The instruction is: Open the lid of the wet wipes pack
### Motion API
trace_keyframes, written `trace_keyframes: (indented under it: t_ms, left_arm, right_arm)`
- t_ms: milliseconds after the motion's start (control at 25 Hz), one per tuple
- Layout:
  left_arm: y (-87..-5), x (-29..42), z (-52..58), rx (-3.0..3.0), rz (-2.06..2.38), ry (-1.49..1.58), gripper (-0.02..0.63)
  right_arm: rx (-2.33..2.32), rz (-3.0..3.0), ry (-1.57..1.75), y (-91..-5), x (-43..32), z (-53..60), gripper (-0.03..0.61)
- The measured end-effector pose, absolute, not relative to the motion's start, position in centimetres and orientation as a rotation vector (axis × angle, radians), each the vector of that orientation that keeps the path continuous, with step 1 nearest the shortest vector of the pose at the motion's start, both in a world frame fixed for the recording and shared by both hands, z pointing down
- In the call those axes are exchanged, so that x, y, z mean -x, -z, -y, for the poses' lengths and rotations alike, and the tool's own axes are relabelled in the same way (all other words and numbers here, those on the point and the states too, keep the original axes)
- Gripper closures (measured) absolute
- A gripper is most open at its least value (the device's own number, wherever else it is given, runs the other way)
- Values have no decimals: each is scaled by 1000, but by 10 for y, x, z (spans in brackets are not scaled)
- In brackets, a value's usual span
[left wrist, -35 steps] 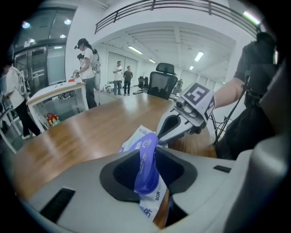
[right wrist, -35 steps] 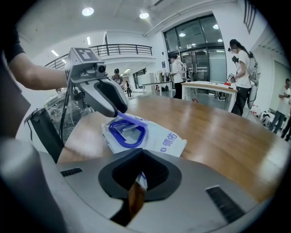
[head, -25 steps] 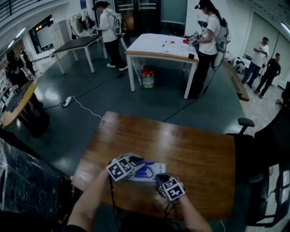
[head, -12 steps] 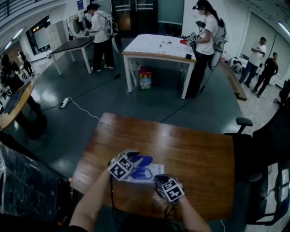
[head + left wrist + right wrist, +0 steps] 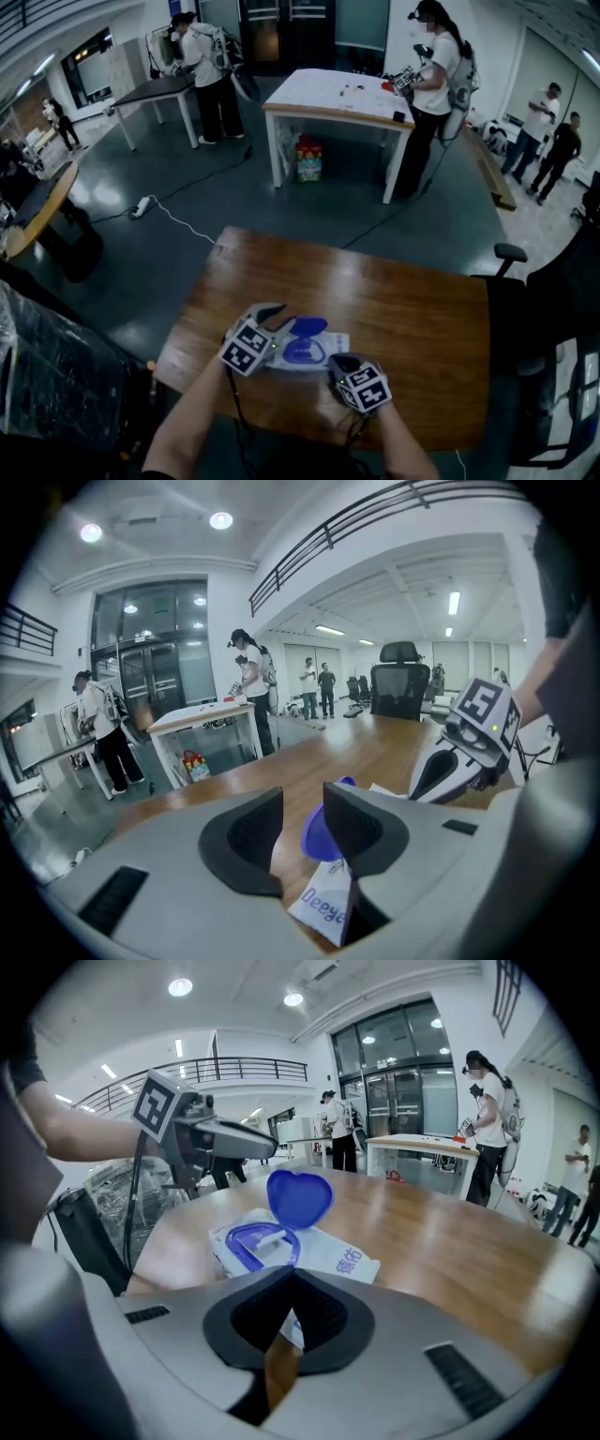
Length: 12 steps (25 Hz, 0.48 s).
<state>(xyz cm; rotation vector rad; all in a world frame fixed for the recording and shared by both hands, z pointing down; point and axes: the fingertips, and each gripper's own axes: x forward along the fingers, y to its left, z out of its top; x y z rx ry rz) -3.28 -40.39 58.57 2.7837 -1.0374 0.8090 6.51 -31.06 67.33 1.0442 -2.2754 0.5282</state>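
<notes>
A white wet wipes pack [image 5: 323,356] lies on the wooden table [image 5: 403,300] near its front edge. Its blue lid [image 5: 307,327] stands raised, baring the blue-rimmed opening [image 5: 255,1241]. My left gripper [image 5: 272,317] hangs just left of the lid with its jaws opening. In the left gripper view the lid [image 5: 319,834] shows in the gap of the left gripper [image 5: 303,808], but the pads do not press on it. My right gripper [image 5: 291,1274] is shut on the pack's [image 5: 328,1255] near edge, and in the right gripper view the lid [image 5: 298,1197] rises behind it.
Beyond the table's far edge is open floor with a power strip [image 5: 141,207] and cable. A white table [image 5: 337,98] with people around it stands further back. An office chair [image 5: 544,281] is at the right, and a dark wrapped bulk [image 5: 47,375] at the left.
The blue lid has swung up from flat on the pack to standing open. My left gripper rose and drew left, its jaws widening off the lid. The right gripper stayed put.
</notes>
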Motion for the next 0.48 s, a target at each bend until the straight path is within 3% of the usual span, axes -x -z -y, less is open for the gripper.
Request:
trace_keyframes:
  t_ms: [280,480]
  left_arm:
    - [-565,38,368,-2764,1154,-645,489]
    - [-542,44,339,-2731,1279,-518,583]
  right_arm:
    - [-1227,2407,-476,-618,-70,310,568]
    - [-1334,2489,-367,-575,-69,294,568]
